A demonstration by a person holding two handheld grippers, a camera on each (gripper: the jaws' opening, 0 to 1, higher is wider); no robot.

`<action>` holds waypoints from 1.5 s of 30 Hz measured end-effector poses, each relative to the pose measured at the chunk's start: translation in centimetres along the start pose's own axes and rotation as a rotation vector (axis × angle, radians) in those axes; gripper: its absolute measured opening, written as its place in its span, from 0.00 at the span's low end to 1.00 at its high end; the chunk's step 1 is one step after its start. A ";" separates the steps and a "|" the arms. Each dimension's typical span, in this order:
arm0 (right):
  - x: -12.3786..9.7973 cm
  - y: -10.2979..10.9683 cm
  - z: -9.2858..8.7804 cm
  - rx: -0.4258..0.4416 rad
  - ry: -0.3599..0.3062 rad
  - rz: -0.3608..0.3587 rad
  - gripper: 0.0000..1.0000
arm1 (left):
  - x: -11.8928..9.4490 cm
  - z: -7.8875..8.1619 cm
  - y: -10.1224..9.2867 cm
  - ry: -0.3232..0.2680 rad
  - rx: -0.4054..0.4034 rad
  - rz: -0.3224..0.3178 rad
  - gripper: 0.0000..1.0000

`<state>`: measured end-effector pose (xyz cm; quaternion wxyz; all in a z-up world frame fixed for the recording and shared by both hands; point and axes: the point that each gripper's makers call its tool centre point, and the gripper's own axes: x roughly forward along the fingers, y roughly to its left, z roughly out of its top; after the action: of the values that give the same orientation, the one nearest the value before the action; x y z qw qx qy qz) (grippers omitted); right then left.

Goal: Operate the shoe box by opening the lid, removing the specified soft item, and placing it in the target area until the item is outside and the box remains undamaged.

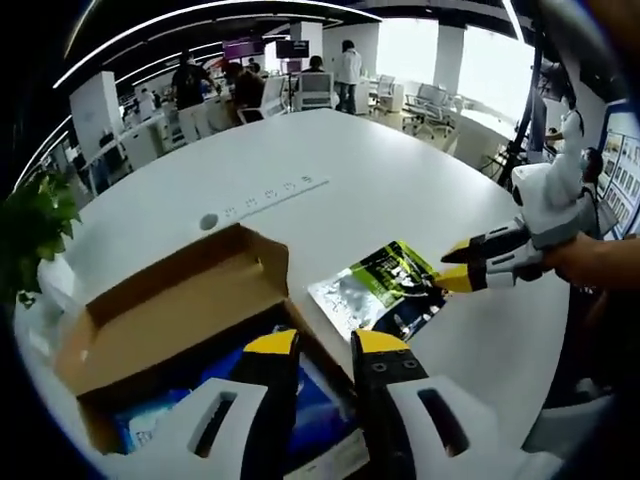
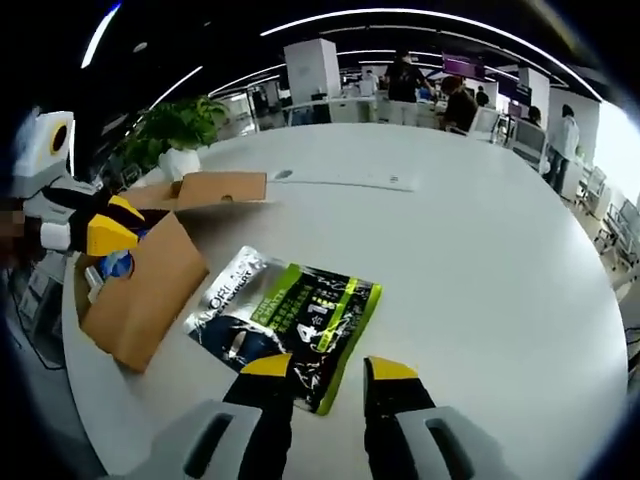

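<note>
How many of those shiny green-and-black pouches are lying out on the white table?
1. The pouch lies flat on the white table, beside the open cardboard box, just ahead of the right gripper. More may be hidden inside the box.

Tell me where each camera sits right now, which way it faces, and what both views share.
Left gripper view: rides the left gripper, above the open shoe box, facing across the white table; the right gripper enters from the right, at the green pouch, with a bit of the person's hand behind it.
Right gripper view: rides the right gripper, over the pouch's near edge, facing the box and a potted plant; the left gripper shows over the box.
Shared: box, pouch, table, plant, both grippers.
</note>
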<state>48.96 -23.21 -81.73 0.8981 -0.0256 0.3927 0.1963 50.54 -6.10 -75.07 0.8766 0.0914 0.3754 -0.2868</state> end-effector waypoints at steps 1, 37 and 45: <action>-0.2 0.1 0.2 -0.010 -0.001 -0.002 0.27 | -0.3 -0.1 0.2 0.001 -0.003 0.000 0.20; -2.6 10.8 8.3 -0.366 -0.100 0.182 0.51 | -12.1 -9.1 13.7 -0.017 -0.158 0.211 0.29; -1.7 14.1 9.5 -0.439 -0.107 0.230 0.50 | -14.2 -11.9 16.2 -0.001 -0.185 0.256 0.29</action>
<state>49.25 -8.88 -72.42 0.8623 -0.1650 0.2929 0.3787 44.75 17.84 -74.25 0.9109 0.0572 0.3850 -0.1367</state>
